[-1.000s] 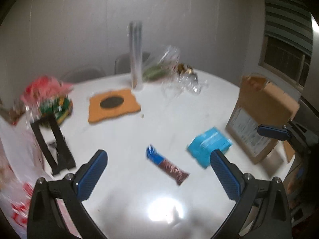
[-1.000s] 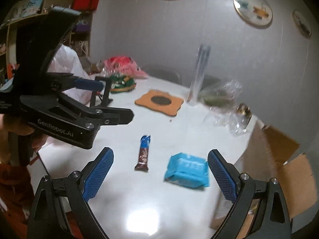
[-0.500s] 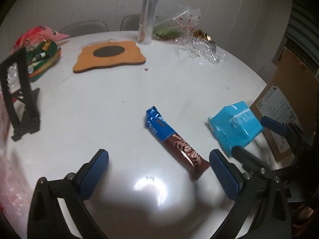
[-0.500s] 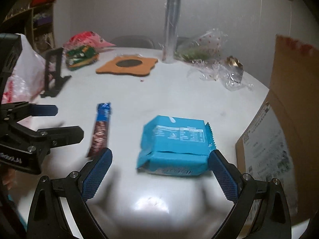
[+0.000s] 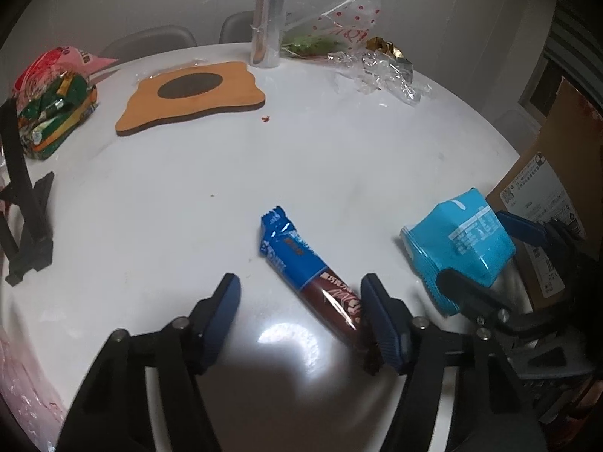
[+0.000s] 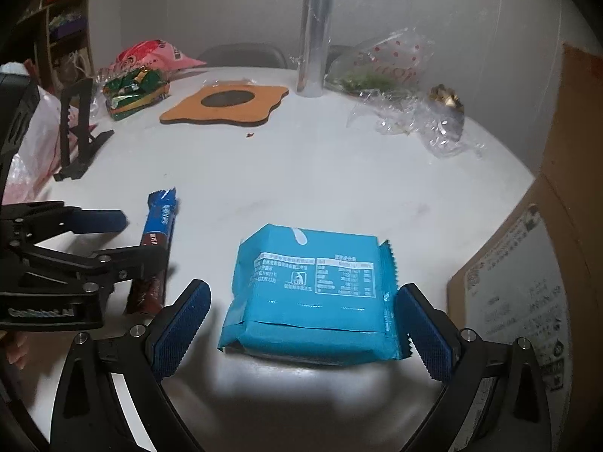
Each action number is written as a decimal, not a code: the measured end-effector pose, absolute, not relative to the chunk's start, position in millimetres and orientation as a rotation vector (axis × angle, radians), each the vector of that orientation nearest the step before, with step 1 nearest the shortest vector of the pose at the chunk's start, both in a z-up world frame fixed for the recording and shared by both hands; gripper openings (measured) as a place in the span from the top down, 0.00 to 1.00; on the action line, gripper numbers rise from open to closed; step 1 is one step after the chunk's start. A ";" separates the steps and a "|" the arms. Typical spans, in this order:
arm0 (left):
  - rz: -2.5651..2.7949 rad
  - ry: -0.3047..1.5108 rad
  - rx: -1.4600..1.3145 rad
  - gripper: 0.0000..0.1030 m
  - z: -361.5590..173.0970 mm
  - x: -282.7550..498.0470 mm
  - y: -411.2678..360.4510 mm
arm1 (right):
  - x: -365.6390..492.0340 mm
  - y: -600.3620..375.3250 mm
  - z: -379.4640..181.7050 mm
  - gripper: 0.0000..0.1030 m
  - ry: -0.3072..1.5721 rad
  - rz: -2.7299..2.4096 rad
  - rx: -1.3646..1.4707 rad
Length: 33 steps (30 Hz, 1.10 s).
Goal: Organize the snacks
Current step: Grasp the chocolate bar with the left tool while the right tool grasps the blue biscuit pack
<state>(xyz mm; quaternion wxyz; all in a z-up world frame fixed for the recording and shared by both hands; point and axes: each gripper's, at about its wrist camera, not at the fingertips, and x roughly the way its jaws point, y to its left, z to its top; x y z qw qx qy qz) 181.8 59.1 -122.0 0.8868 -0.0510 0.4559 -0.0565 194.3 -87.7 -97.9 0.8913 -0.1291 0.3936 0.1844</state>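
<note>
Left wrist view: the left gripper [image 5: 297, 312] has come down close over the white round table [image 5: 339, 158] since a second ago, when it hung higher with its jaws spread wide. The jaws are now closing. The blue-and-brown chocolate bar [image 5: 312, 275] lies flat and slantwise between them, its brown end against or just beside the right-hand pad; the other pad is clear of it, so no grip is made yet. Whether that right-hand pad truly touches the wrapper I cannot say, as the pad covers the contact. To the right, the blue snack packet [image 5: 458, 248] sits near the cardboard box [image 5: 546, 196], with the other gripper's fingers around it.

Right wrist view: the right gripper [image 6: 301, 324] has likewise dropped and moved in; a second ago the packet lay well ahead of it, and now the blue snack packet [image 6: 312, 290] lies between the two wide-spread pads. Neither pad presses on it; the right-hand one stands just beside the crimped edge. The left gripper [image 6: 124, 237] shows at the left with the chocolate bar [image 6: 158, 233] running under it. The cardboard box [image 6: 527, 282] stands at the right, at the table's edge.

Finding: both tools have passed from approach to the point of seizing. I judge two pick-ups are imminent, the left one leading, with the box the likely destination.
</note>
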 end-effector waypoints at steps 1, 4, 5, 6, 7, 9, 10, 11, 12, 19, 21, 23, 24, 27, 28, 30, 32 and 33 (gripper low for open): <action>-0.121 0.947 -0.103 0.44 -122.2 181.8 58.8 | 196.8 -90.3 -97.6 0.04 0.827 0.390 -0.245; -0.153 0.945 -0.096 0.55 -121.2 180.2 57.5 | 200.8 -90.9 -97.5 0.04 0.843 0.399 -0.240; -0.165 0.945 -0.092 0.59 -120.9 179.3 57.5 | 201.2 -90.3 -97.1 0.04 0.845 0.400 -0.244; -0.169 0.946 -0.085 0.59 -120.4 178.8 57.4 | 201.3 -89.6 -96.4 0.04 0.844 0.400 -0.250; -0.170 0.948 -0.076 0.59 -119.9 178.2 58.2 | 201.5 -89.2 -96.1 0.05 0.846 0.401 -0.253; -0.175 0.955 -0.062 0.59 -119.1 175.3 61.9 | 202.3 -89.9 -94.9 0.08 0.852 0.403 -0.251; -0.173 0.959 -0.057 0.59 -118.7 173.8 64.1 | 202.5 -90.5 -94.2 0.09 0.853 0.403 -0.249; -0.168 0.961 -0.053 0.59 -118.2 172.0 66.4 | 202.5 -91.0 -93.7 0.10 0.854 0.405 -0.248; -0.164 0.963 -0.050 0.59 -118.1 170.7 68.2 | 202.5 -91.8 -93.1 0.15 0.856 0.408 -0.244; -0.180 0.970 -0.072 0.60 -121.4 166.5 67.8 | 204.6 -91.7 -92.5 0.24 0.865 0.394 -0.254; -0.179 0.967 -0.066 0.63 -121.3 167.5 63.7 | 205.8 -87.1 -94.3 0.22 0.868 0.382 -0.283; -0.173 0.964 -0.053 0.71 -121.9 169.5 60.5 | 206.8 -84.6 -95.2 0.19 0.873 0.385 -0.282; -0.161 0.961 -0.038 0.75 -122.2 170.3 59.0 | 207.3 -83.6 -95.4 0.17 0.874 0.387 -0.284; -0.152 0.957 -0.025 0.82 -122.6 171.0 58.7 | 209.5 -79.3 -98.0 0.16 0.884 0.378 -0.312; -0.152 0.955 -0.028 0.83 -122.7 171.1 59.8 | 210.6 -77.4 -99.3 0.16 0.887 0.375 -0.326; -0.148 0.948 -0.029 0.83 -123.0 170.6 61.6 | 213.1 -75.5 -101.6 0.16 0.890 0.372 -0.344; -0.151 0.942 -0.033 0.83 -122.9 169.6 63.6 | 214.9 -75.0 -103.0 0.18 0.891 0.366 -0.353; -0.151 0.939 -0.032 0.84 -122.7 169.1 64.4 | 214.7 -74.2 -102.7 0.21 0.887 0.362 -0.355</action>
